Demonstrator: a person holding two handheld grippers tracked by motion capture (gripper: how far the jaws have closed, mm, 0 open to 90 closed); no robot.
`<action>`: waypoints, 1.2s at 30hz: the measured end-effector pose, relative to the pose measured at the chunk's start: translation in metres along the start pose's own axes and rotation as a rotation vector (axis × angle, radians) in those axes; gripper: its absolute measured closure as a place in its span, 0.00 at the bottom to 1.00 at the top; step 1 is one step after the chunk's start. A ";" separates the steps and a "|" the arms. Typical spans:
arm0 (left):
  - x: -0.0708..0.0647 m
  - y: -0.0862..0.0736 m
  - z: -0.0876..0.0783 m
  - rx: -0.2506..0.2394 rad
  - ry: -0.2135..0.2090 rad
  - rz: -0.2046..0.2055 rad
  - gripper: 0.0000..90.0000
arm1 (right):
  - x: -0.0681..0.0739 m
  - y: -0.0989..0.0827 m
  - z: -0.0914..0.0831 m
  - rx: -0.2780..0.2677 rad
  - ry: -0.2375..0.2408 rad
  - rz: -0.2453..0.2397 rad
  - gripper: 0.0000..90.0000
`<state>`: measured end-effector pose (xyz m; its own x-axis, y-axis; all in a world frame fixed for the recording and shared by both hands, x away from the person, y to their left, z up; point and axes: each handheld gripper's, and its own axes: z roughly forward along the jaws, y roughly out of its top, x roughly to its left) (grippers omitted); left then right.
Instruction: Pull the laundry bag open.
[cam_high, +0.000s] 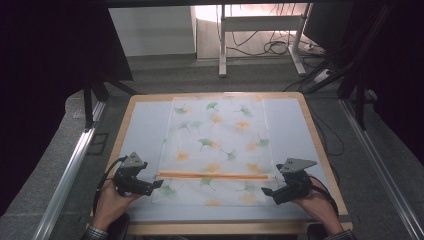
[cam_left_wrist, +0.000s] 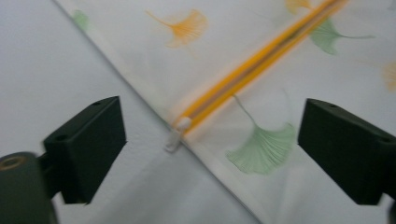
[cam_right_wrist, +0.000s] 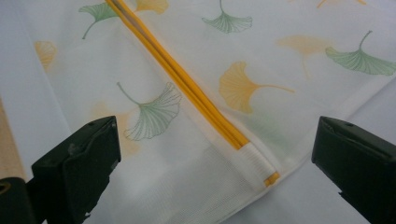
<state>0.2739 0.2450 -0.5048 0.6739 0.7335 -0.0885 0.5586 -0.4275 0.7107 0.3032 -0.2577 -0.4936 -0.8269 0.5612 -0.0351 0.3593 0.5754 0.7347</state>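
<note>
A white mesh bag (cam_high: 215, 145) printed with green and orange ginkgo leaves lies flat on the table (cam_high: 142, 130). An orange zipper (cam_high: 212, 175) runs across its near part. My left gripper (cam_high: 159, 184) is open at the zipper's left end. In the left gripper view its jaws stand wide apart, with the white zipper pull (cam_left_wrist: 177, 135) lying on the table between them, untouched. My right gripper (cam_high: 265, 191) is open at the zipper's right end. In the right gripper view the zipper's white end tab (cam_right_wrist: 256, 161) lies between the spread jaws, apart from both.
The table has a wooden rim (cam_high: 320, 150) around a pale mat. Metal rails (cam_high: 70, 170) run along both sides on the floor. A desk frame (cam_high: 222, 45) and cables (cam_high: 272, 47) stand beyond the far edge.
</note>
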 end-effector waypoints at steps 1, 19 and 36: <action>-0.001 -0.001 -0.002 -0.001 -0.002 0.001 0.07 | 0.001 -0.001 -0.002 -0.001 0.001 0.005 0.01; -0.013 -0.023 -0.018 -0.020 0.075 0.045 0.03 | 0.012 -0.015 -0.033 -0.083 -0.056 0.097 0.00; -0.014 -0.044 -0.026 -0.064 0.107 0.012 0.00 | 0.012 -0.041 -0.053 -0.096 -0.054 0.169 0.00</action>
<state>0.2276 0.2677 -0.5165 0.6234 0.7819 -0.0071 0.5160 -0.4046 0.7550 0.2557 -0.3062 -0.4887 -0.7331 0.6774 0.0603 0.4460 0.4119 0.7946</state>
